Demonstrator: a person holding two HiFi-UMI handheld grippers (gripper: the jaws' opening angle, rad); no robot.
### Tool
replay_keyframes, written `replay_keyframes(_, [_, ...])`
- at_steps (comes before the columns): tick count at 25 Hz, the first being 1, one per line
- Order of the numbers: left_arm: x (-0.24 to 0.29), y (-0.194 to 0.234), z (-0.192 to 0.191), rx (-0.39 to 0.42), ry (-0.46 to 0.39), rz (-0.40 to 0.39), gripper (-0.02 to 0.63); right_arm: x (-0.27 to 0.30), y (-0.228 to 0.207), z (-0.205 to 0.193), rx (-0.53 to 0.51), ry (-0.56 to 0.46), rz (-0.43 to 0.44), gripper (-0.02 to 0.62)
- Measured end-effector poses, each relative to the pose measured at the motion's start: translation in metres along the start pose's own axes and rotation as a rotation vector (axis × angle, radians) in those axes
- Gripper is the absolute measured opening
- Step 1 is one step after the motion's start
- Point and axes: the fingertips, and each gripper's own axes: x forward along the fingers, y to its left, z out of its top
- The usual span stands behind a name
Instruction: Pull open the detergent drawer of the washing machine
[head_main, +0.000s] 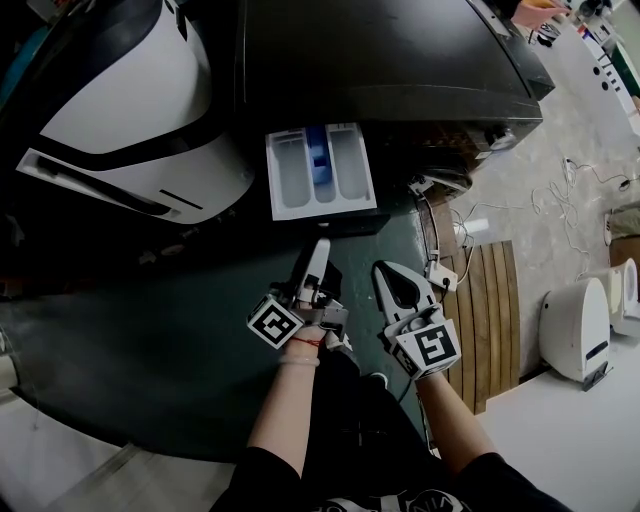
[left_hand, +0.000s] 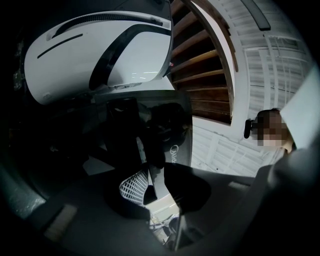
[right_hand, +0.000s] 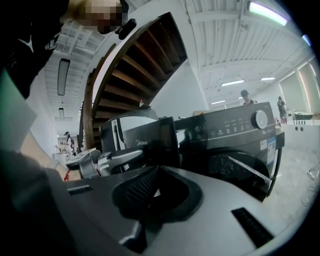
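We see the detergent drawer pulled out of the dark washing machine, at the left end of its front. It is white inside with a blue part in the middle. A big white machine stands just beside it on the left, and its corner comes close to the drawer. On the floor to the right lie wooden slats, loose cables and a small white machine.

Our left claw is clenched on the bottom edge of the drawer's dark front. Our right claw is squeezed together with nothing in it, just beside the left one.

Only from above can we look down into the drawer. Only the right gripper view shows the washer's face with its round knob, the wooden stairs behind, and the word "Midea" beside the drawer's front. The left gripper view shows a few letters, too dark to read.
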Motion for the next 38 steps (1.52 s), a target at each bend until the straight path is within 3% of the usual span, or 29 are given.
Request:
replay_keyframes(4, [-0.003,0.0,-0.002,-0.012,-0.001,0.007,0.085,-0.003,-0.001,0.001,0.005,-0.004,-0.001,0.012])
replay_keyframes(9, [-0.023,0.011,-0.004,0.065,0.02,0.112,0.03,-0.006,-0.003,0.008,-0.017,-0.018,0.008,0.012])
replay_keyframes(14, [-0.031,0.003,-0.008,0.212,0.097,0.189,0.009,-0.014,0.0,0.018,-0.02,-0.029,0.02,0.012])
replay_keyframes(18, [-0.041,-0.005,-0.003,0.325,0.111,0.255,0.009,-0.023,0.005,0.032,-0.026,-0.044,0.033,0.012])
replay_keyframes(23, [-0.053,-0.019,0.0,0.541,0.166,0.376,0.009,-0.039,0.01,0.048,-0.046,-0.065,0.054,0.012])
replay_keyframes(28, [-0.056,-0.053,0.002,0.682,0.202,0.371,0.008,-0.055,0.016,0.063,-0.062,-0.081,0.062,0.012])
replay_keyframes(38, [-0.066,-0.117,0.005,0.798,0.205,0.364,0.008,-0.091,0.029,0.094,-0.062,-0.106,0.082,0.012])
